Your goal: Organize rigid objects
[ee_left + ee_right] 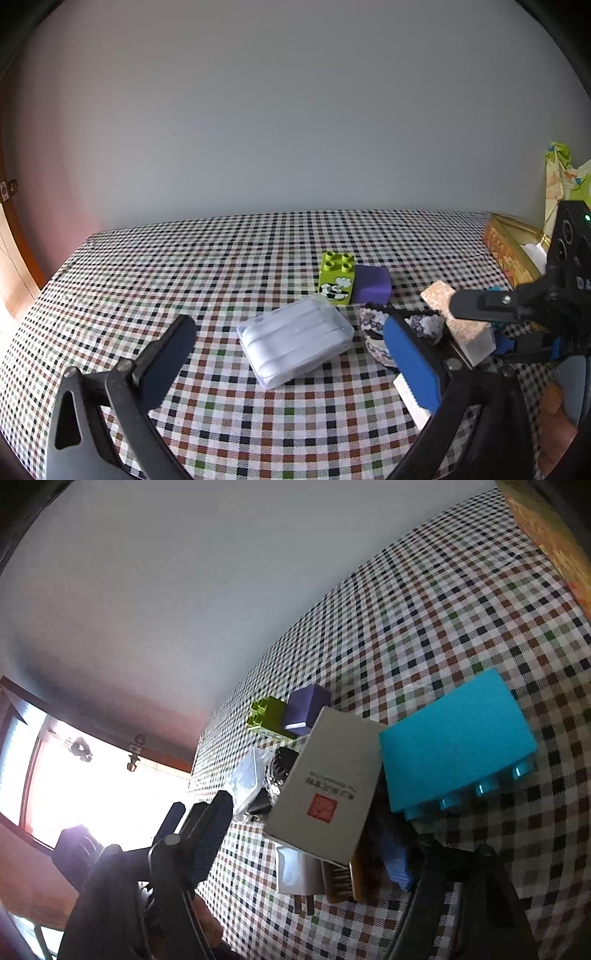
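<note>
Left wrist view, lower left: left hand-held gripper [291, 354], jaws spread wide, nothing between them but the clear plastic case [295, 341] lying flat on the checked counter [184, 266]
Centre: green brick [337, 282] upright, touching the purple block [371, 284] on its right
Centre right: patterned round thing [373, 325], partly hidden behind the blue finger pad
Right edge: right hand-held gripper [476, 325] around a beige box [458, 317]; orange tin [506, 247] at the far corner
Right wrist view, centre: beige box [332, 786] tilted between the right gripper's fingers; whether they press it I cannot tell
Right: turquoise brick [458, 742] on its side, touching the box
</note>
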A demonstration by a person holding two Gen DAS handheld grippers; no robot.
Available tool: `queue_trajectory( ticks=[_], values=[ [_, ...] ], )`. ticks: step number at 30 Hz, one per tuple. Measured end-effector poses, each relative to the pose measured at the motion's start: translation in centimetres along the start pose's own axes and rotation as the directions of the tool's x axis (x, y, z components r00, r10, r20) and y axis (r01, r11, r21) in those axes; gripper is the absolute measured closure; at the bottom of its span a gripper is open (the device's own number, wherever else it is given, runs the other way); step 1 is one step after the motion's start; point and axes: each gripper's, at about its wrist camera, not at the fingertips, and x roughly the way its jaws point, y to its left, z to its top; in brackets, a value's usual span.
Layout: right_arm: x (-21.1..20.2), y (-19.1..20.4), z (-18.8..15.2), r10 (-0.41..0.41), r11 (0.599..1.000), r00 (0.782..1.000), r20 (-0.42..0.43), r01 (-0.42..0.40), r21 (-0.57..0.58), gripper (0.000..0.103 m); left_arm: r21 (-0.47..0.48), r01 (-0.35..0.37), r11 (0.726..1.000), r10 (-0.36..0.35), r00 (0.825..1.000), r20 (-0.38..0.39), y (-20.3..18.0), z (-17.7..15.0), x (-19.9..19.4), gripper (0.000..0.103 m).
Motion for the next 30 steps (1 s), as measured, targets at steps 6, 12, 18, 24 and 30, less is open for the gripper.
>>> queue_trajectory(
  ticks=[6, 12, 18, 24, 30],
  values=[
    [1.6, 0.9, 0.0, -0.036, 0.999, 0.999, -0.003, 0.036, -0.040, 0.031, 0.016, 0.007, 1.000, -0.007, 1.000, 0.004, -0.2, 0.0, -0.1, 0.000],
    [1.8, 0.1, 0.2, -0.042, 0.999, 0.999, -0.027, 0.041, -0.021, 0.057, 0.002, 0.035, 0.999, -0.035, 0.999, -0.020, -0.1, -0.2, 0.3, 0.000],
    [0.4, 2.0, -0.3, -0.046, 0.989, 0.999, 0.024, 0.049, -0.137, 0.058, -0.029, 0.104, 0.994, -0.105, 0.993, -0.044, -0.9, -0.7, -0.1, 0.000],
    [-2.7, 5.6, -1.1, -0.121, 0.922, 0.964, 0.237, 0.198, -0.333, 0.059, 0.018, 0.067, 0.998, -0.064, 0.992, -0.108, -3.9, -1.5, -0.1, 0.006],
    [-3.4, 5.8, -1.4, -0.133, 0.889, 0.958, 0.254, 0.229, -0.396, 0.084, -0.037, 0.068, 0.997, -0.074, 0.974, -0.214, -4.8, -1.5, 2.0, 0.016]
  ],
)
